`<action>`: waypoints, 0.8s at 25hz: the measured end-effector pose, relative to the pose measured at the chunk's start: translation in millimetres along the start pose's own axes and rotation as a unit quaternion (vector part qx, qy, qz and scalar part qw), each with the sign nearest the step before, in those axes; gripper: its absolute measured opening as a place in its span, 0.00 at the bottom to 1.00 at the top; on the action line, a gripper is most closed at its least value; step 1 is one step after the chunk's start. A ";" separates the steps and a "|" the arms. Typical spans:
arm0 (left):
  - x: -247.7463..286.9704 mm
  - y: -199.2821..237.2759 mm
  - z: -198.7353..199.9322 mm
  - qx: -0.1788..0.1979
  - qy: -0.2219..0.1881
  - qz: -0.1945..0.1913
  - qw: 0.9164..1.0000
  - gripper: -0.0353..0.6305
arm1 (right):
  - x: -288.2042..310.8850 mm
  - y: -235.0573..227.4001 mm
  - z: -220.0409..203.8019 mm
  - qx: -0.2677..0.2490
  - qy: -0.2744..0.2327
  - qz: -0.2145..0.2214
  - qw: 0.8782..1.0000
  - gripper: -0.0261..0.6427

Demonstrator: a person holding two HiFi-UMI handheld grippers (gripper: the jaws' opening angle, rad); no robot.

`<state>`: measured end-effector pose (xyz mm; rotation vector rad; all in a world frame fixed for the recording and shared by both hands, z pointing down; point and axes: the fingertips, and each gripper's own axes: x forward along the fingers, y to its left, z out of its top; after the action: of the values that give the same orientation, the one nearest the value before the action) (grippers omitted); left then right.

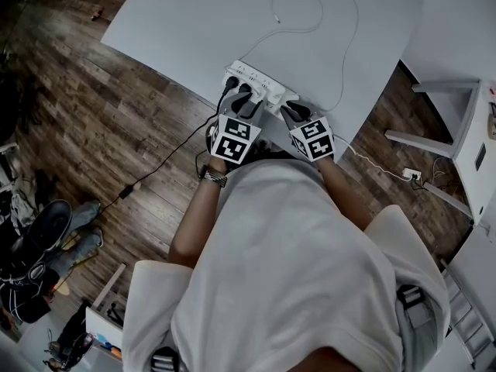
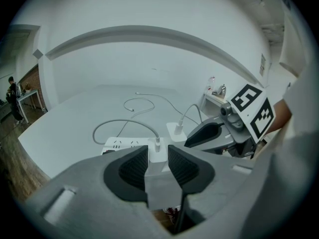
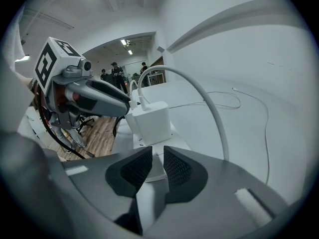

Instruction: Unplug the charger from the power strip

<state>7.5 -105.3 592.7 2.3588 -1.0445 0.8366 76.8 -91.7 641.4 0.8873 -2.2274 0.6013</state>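
1. Dark wood-plank floor [image 1: 93, 130], under and around the table.
2. Large white flat-topped table [image 1: 194, 22], bearing every item below.
3. Long white plastic power strip [image 1: 249, 74], lying near the table's near edge; its thin black cord [image 1: 167, 157] drops to the floor.
4. Left gripper [image 2: 158, 158], grey with black ribbed pads and a marker cube. Its jaws stand at moderate width, closed around the charger, with a pad against each side.
5. Right gripper [image 3: 153, 164], same build, just beside the left one. Its jaws are narrow, clamped on the near end of the power strip.
6. Small white block-shaped charger [image 2: 158, 151], plugged upright into the power strip, between the left gripper's pads.
7. Second white block charger [image 2: 176, 130], plugged in just beside the first, near the right gripper's tip.
8. Thin white charging cable [image 2: 119, 126], running from the held charger and looping over the table.
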 end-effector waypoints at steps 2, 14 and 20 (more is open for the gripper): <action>2.1 -3.5 -2.0 0.003 0.006 -0.006 1.000 0.28 | -0.5 -0.7 -0.3 -0.001 0.000 -0.001 1.000 0.15; 22.5 2.5 -13.0 0.029 0.047 0.009 0.998 0.29 | 1.7 -1.4 1.1 -0.004 0.000 0.001 1.000 0.15; 29.6 -1.6 -14.9 0.029 0.048 0.026 0.998 0.28 | -1.0 -3.9 -4.2 -0.005 -0.002 0.004 1.000 0.15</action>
<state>19.3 -110.7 623.2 2.3227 -1.0582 1.0031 81.9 -91.3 644.2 0.8763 -2.2372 0.5907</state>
